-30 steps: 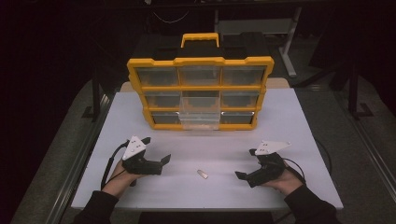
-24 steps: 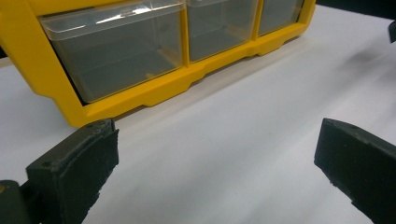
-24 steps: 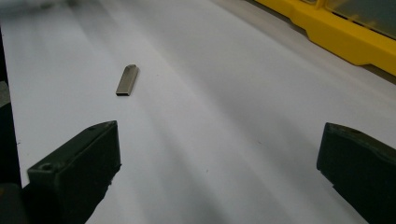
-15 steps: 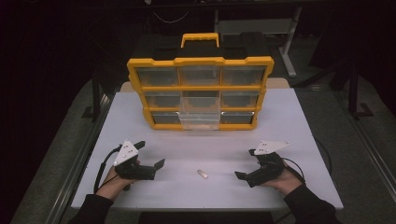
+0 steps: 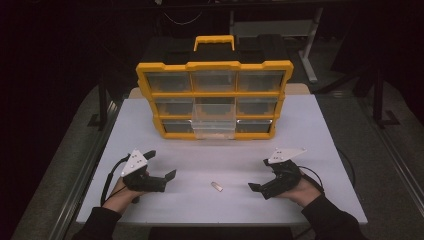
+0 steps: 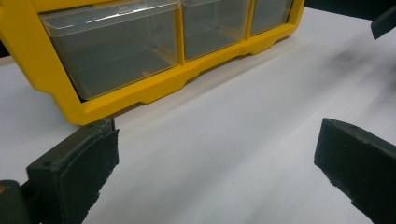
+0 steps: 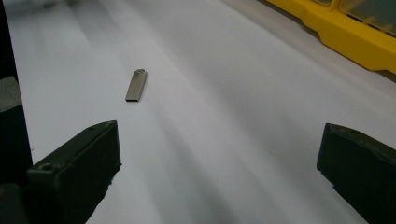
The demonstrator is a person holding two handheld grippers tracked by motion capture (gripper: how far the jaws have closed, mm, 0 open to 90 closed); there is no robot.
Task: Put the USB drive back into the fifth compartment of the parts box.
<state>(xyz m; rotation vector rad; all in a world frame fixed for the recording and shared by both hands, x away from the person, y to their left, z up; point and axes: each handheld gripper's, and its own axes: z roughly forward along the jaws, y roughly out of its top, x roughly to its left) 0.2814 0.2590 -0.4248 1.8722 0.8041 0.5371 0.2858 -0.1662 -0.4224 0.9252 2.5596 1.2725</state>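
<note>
A small flat metal piece (image 5: 216, 186) (image 7: 136, 85) lies on the white table (image 5: 300, 130) near its front edge, between my two grippers. To its left my left gripper (image 5: 161, 165) (image 6: 217, 172) rests open, jaws wide apart and empty, and faces the organizer. To the right of the piece my right gripper (image 5: 260, 175) (image 7: 219, 172) is open and empty too, aimed at the piece a short way off. A yellow organizer (image 5: 215, 100) (image 6: 140, 88) with clear drawers stands upright at the back. Its bottom middle drawer (image 5: 214, 127) is pulled out.
A hand holds each gripper at the table's front edge, with cables trailing behind. The organizer's yellow base (image 7: 355, 32) crosses the top right of the right gripper view. A jaw of the other gripper (image 6: 385, 21) pokes into the left gripper view's top right corner.
My left gripper has shifted slightly left and toward the person. The right gripper and the metal piece have stayed put.
</note>
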